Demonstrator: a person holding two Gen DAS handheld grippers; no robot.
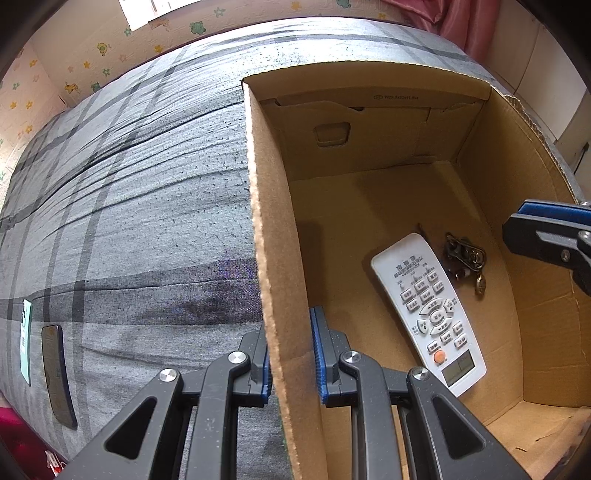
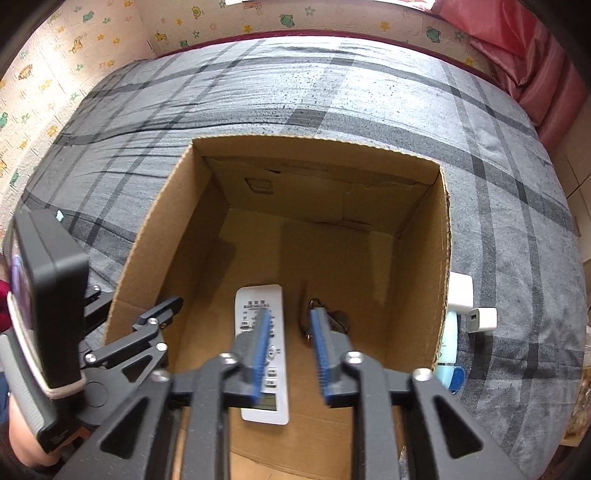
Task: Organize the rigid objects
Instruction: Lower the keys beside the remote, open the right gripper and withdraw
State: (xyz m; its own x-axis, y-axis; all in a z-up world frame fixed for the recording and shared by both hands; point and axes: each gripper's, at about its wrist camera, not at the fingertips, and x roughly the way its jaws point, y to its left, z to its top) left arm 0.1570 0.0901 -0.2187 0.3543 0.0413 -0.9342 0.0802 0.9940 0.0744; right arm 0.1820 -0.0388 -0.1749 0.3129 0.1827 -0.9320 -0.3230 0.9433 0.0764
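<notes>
Two grippers over a grey plaid bed (image 2: 369, 103): left jaws clamp the cardboard box (image 1: 266, 221) wall, right jaws seemingly parted, empty.

1. I'm seeing the right gripper (image 2: 288, 354) covering part of the remote (image 2: 264, 354) and most of the keys (image 2: 338, 319).
2. The box wall (image 2: 443, 258) is hiding part of the pale bottle (image 2: 448, 350) from me.
3. I'm finding the remote's lettering too small to read.

The bed cover (image 2: 369, 92) is grey, crossed by darker grey and black plaid stripes. On it the cardboard box (image 2: 445, 236) is plain brown. Inside, the remote (image 1: 428, 306) is white with one orange button. The gripper pads (image 2: 260, 350) are blue on black fingers. The far wall (image 2: 92, 29) is cream with small green and yellow cartoon prints, beside a pink curtain (image 2: 524, 40).
</notes>
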